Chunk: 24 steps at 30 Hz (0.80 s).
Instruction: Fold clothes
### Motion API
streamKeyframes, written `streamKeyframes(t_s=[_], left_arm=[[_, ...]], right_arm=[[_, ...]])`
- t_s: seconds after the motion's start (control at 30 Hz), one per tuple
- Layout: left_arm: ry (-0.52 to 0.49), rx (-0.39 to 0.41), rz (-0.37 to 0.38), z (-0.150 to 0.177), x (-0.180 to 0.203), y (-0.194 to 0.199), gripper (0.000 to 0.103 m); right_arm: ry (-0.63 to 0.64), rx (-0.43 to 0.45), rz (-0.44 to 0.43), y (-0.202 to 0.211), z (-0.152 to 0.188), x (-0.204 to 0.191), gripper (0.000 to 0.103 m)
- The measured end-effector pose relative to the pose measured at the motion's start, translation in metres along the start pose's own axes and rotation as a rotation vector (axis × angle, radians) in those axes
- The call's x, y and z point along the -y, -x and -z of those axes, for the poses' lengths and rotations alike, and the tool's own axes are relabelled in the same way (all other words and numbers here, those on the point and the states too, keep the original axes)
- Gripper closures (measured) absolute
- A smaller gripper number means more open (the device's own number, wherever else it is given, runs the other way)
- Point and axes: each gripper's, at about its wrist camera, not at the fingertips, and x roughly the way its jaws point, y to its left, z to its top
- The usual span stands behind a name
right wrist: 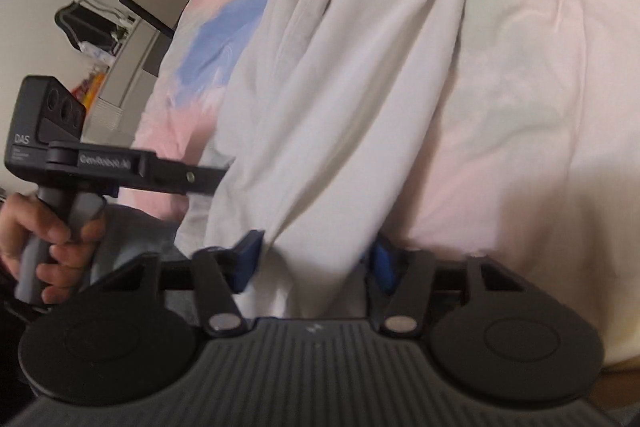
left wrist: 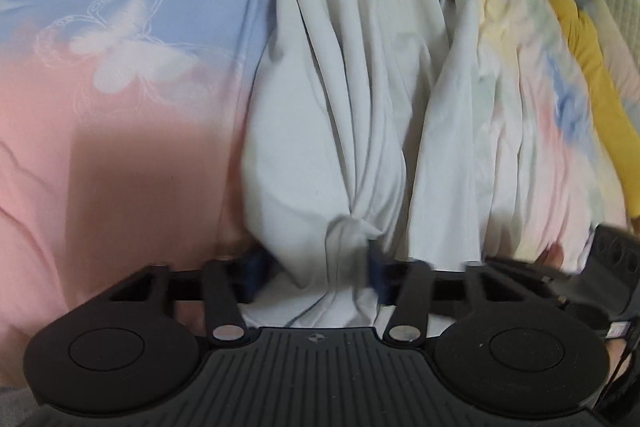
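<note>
Fabric of a pale grey-white garment (left wrist: 352, 131) is bunched between the blue pads (left wrist: 256, 275) of the left tool (left wrist: 316, 275), which is clamped on it at 6 o'clock of its view; likewise the right tool (right wrist: 316, 263) is closed on a fold of the same garment at 6 o'clock. Beyond, the garment stretches toward 12 o'clock over the bed (left wrist: 100, 87) with its pink-and-blue butterfly cover. At 9 o'clock in the right view, the person's hand (right wrist: 44, 239) grips the left tool's handle; a yellow cloth (left wrist: 592, 83) lies at 2 o'clock in the left view.
</note>
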Motion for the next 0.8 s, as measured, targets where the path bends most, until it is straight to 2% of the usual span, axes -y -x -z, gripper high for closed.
streamKeyframes(t_s=[0.03, 0.1, 0.27, 0.3, 0.47, 0.57, 0.67, 0.8], left_arm=[[-0.006, 0.010, 0.012, -0.001, 0.001, 0.002, 0.083], [-0.002, 0.047, 0.057, -0.003, 0.001, 0.015, 0.087], [0.088, 0.214, 0.241, -0.005, -0.011, 0.071, 0.090], [0.097, 0.248, 0.271, -0.003, -0.012, 0.084, 0.094], [0.106, 0.354, 0.374, 0.032, -0.010, 0.143, 0.100], [0.096, 0.374, 0.425, 0.067, -0.011, 0.159, 0.103], [0.092, 0.365, 0.417, 0.092, -0.016, 0.156, 0.103], [0.109, 0.349, 0.305, 0.094, -0.022, 0.134, 0.098]], right_arm=[[-0.014, 0.021, -0.006, 0.007, -0.002, 0.000, 0.083], [-0.041, 0.064, -0.017, 0.021, -0.006, 0.001, 0.089], [-0.053, 0.217, -0.044, 0.084, -0.015, -0.005, 0.093], [-0.052, 0.245, -0.056, 0.099, -0.017, -0.007, 0.093], [0.002, 0.362, -0.043, 0.160, -0.017, -0.032, 0.094], [0.018, 0.388, -0.024, 0.185, -0.002, -0.037, 0.095], [0.011, 0.377, 0.003, 0.185, 0.015, -0.030, 0.097], [-0.034, 0.335, 0.044, 0.158, 0.027, -0.003, 0.098]])
